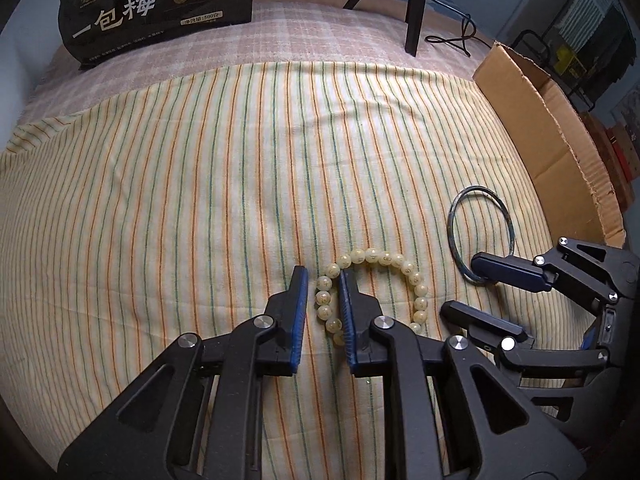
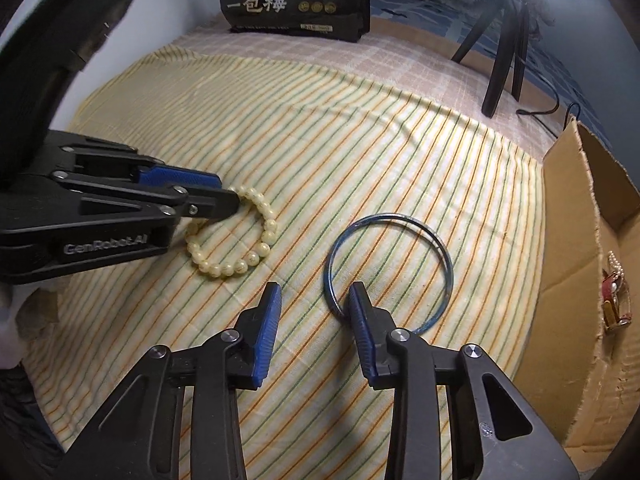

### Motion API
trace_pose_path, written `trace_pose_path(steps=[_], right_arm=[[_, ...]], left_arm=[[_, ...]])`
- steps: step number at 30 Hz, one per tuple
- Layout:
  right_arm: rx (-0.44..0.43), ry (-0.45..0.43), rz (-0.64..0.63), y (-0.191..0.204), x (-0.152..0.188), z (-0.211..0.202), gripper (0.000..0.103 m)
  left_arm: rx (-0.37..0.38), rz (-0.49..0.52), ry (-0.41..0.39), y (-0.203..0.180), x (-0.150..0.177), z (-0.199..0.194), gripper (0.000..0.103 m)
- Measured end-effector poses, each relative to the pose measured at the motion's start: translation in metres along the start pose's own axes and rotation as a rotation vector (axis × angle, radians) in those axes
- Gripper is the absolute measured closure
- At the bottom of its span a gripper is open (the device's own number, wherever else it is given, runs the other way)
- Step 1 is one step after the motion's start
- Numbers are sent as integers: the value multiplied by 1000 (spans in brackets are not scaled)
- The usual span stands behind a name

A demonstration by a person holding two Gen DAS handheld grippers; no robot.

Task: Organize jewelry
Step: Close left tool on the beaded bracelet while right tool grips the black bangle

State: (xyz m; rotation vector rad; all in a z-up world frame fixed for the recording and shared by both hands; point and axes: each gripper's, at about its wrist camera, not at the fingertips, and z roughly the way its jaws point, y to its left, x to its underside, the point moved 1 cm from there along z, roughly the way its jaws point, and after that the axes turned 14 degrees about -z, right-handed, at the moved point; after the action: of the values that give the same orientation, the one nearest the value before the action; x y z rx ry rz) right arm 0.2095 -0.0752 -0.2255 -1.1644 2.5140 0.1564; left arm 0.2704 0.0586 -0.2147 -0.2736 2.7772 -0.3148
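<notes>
Striped cloth (image 1: 240,160), cardboard box (image 2: 576,240) at right holding some jewelry (image 2: 616,300). Left gripper (image 1: 323,280) narrowly parted astride bead bracelet (image 1: 400,264), unclamped; right gripper (image 2: 314,296) wide astride blue bangle (image 2: 440,248). Both pieces unboxed.

Cloth (image 1: 200,200): pale yellow, striped orange and green. Blanket (image 1: 312,36) beneath: pink-and-cream check. Bead bracelet (image 2: 236,240): creamy yellow beads with faint markings. Bangle (image 2: 388,268): dark blue-green. Both grippers: black, blue pads (image 2: 266,328). Bag (image 1: 156,4): black, pale lettering, gold emblems. Box (image 2: 576,248): brown.
</notes>
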Motion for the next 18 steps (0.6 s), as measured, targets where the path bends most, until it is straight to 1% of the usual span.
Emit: trace_pose_path(steps=[1,3,5,8,11,16,18], right_arm=[[0,0,-1,0,0,1,71],[0,1,-1,0,0,1,74],[8,-1,-8,1,0,2,86],[11,1,-29,5,-1,2,98],[19,4,-51,10,-2,1,100],[-29,-27,-8,6,-2,-9,100],[-30,-48,-9,6,-3,-16,100]], left_arm=[[-1,-4,-3,1,0,0,94],[5,-12,-5,2,-1,1,94],[6,-14,-8,2,0,1,95],[6,-22,-13,2,1,0,97],[17,-40,-15,3,2,-3,97],[36,-56,-25,5,5,-12,97],[44,-57,-34,5,4,-18,97]])
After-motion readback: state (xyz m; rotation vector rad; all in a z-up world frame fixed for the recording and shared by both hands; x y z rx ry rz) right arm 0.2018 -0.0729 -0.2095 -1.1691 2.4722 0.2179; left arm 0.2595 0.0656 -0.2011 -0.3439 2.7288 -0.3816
